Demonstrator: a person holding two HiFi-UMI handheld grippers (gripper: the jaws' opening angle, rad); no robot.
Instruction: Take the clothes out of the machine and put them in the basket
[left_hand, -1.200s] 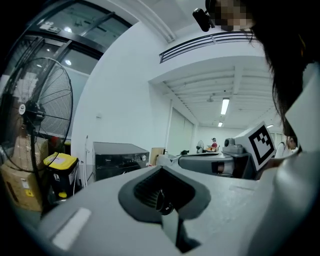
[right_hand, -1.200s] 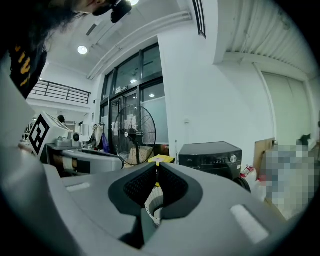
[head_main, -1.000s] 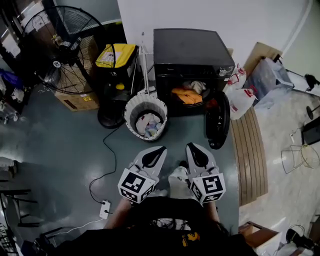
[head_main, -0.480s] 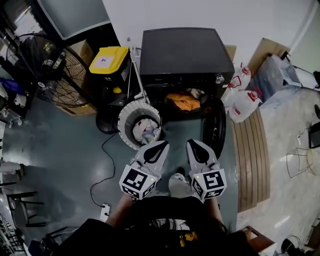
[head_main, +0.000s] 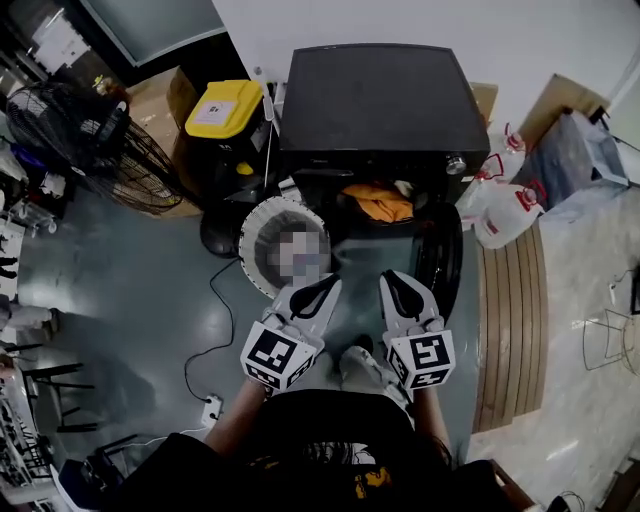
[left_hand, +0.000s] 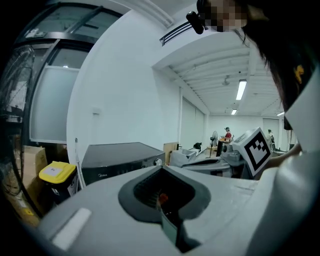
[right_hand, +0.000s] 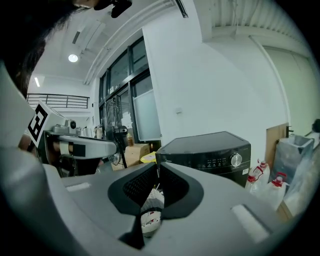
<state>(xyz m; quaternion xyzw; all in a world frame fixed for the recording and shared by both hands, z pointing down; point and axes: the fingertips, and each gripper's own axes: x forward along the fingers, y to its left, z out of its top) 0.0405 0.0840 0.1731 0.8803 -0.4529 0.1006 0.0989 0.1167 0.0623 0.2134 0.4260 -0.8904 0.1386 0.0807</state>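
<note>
We hold both tools low in front of the machine (head_main: 380, 100), side by side and just apart. The left tool (head_main: 322, 287) has its jaws together with nothing between them. The right tool (head_main: 393, 281) also has its jaws together, with only a thin slit showing, and it is empty. The door (head_main: 440, 262) hangs open at the machine's right. An orange garment (head_main: 378, 204) lies in the drum opening, with a pale piece (head_main: 404, 187) beside it. The basket (head_main: 258, 222) stands on the floor just beside the machine's left front corner. We cannot make out its contents. A yellow-lidded bin (head_main: 222, 108) sits left of the machine, and jugs (head_main: 500, 205) stand to its right.
</note>
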